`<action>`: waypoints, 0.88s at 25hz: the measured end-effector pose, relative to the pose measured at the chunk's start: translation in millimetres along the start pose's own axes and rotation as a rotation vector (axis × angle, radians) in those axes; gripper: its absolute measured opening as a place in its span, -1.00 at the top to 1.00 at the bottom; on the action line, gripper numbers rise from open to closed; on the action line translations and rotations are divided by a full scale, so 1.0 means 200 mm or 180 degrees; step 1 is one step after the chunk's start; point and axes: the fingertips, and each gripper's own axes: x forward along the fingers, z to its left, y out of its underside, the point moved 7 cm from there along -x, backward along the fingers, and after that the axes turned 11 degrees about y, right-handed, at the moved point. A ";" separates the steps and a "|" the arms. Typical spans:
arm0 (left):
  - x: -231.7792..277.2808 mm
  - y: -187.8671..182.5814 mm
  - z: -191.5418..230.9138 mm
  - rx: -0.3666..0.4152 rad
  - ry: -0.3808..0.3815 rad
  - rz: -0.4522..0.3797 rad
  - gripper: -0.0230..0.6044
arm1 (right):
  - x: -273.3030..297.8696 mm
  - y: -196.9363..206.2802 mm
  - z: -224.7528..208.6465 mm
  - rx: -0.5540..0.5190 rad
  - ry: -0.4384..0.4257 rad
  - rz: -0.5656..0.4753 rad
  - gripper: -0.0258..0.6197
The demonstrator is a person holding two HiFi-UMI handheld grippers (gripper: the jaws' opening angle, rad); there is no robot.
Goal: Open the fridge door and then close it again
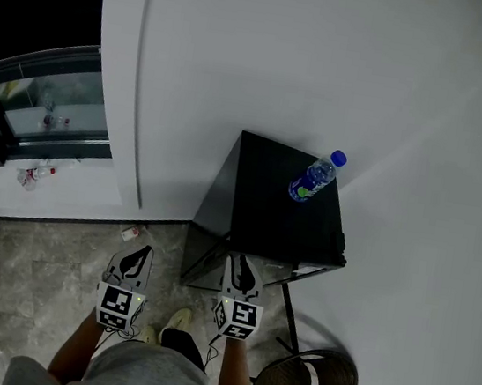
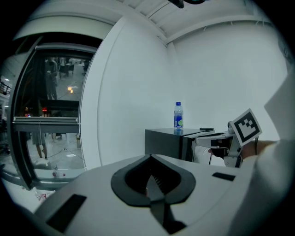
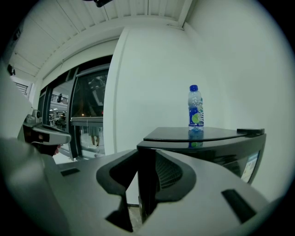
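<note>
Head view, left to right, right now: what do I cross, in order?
Glass window → left tongs, shut on nothing → right tongs, clamped on the fridge door edge → water bottle standing on the fridge top.

The fridge (image 1: 283, 211) is black, with a smooth, glossy top that mirrors the clear plastic bottle (image 1: 316, 177) standing on it. The fridge door (image 3: 146, 193) looks equally slick between the dull, ribbed black pads of the right claw (image 3: 145, 157). Its shell, like the left claw (image 2: 151, 177), is matt grey plastic. Behind the fridge the wall (image 1: 331, 57) is smooth matt white. In front of the fridge the floor (image 1: 44, 266) is mottled grey stone. Beside the fridge the stool (image 1: 303, 384) has a woven seat on thin dark metal.
</note>
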 end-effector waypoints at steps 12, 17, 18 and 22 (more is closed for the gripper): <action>-0.08 -0.04 -0.11 0.0088 0.0180 -0.0082 0.91 | -0.31 -0.09 -0.04 -0.0041 0.0077 -0.0195 0.65; -0.14 -0.02 -0.15 0.0122 0.0193 -0.0108 0.91 | -0.47 -0.09 -0.03 -0.0046 0.0161 -0.0289 0.72; -0.16 -0.02 -0.16 0.0131 0.0201 -0.0124 0.91 | -0.50 -0.08 -0.03 -0.0049 0.0190 -0.0316 0.73; -0.22 -0.02 -0.20 0.0137 0.0249 -0.0121 0.91 | -0.62 -0.06 -0.03 -0.0008 0.0302 -0.0379 0.77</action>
